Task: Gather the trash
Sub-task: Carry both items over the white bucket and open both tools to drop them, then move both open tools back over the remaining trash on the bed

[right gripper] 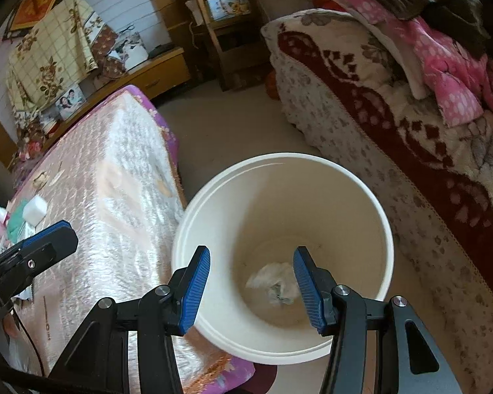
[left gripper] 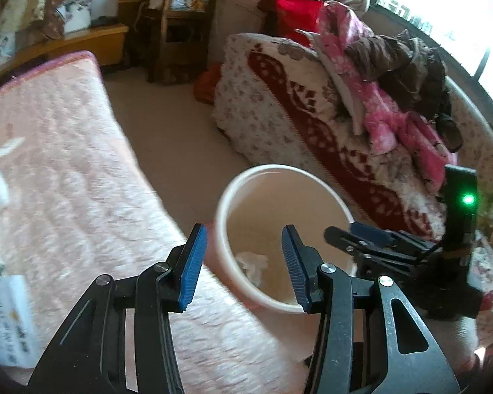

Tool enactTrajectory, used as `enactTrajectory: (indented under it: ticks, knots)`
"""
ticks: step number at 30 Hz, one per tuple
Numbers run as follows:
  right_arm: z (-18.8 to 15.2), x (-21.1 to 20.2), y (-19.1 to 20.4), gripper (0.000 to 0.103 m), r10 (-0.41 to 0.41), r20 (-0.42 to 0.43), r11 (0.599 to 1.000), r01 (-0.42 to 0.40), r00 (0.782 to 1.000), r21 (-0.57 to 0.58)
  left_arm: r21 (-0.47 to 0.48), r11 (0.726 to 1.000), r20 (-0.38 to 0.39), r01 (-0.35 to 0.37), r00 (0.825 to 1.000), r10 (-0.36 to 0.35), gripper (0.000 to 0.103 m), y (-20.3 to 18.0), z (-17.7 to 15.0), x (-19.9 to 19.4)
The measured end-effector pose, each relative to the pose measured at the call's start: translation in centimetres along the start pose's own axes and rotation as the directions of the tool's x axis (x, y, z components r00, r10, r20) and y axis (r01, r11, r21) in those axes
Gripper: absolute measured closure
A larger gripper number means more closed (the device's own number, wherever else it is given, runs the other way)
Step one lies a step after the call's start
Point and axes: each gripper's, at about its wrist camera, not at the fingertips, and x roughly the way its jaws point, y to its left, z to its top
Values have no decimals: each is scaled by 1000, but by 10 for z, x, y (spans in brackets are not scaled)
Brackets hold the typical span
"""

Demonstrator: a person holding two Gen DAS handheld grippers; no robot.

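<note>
While both grippers' fingers gape empty, crumpled trash lies in the upright bucket.

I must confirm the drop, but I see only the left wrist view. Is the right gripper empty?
Observer: Yes. The right gripper is open, with nothing between its pads.
Operator: A finger hides part of the bin floor. How many pieces are inside?
Observer: One crumpled wad on the bottom of the bin.
Operator: What remains on the bed?
Observer: A white block beside a green cloth.
</note>
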Motion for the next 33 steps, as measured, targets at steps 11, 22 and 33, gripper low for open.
enactTrajectory:
  ticks: [11, 22, 33]
  knots:
    - [2, -20, 50, 50, 24, 41, 997, -21, 999, -81, -38, 988, 75, -149, 986, 152, 58, 35, -13, -45]
    - [-3, -34, 114, 46, 99, 47, 981, -90, 994, -171, -91, 967, 125, -239, 960, 250, 58, 69, -32, -94]
    - [-16, -39, 182, 45, 188, 29, 949, -174, 982, -261, -147, 933, 158, -327, 924, 349, 58, 107, -57, -142]
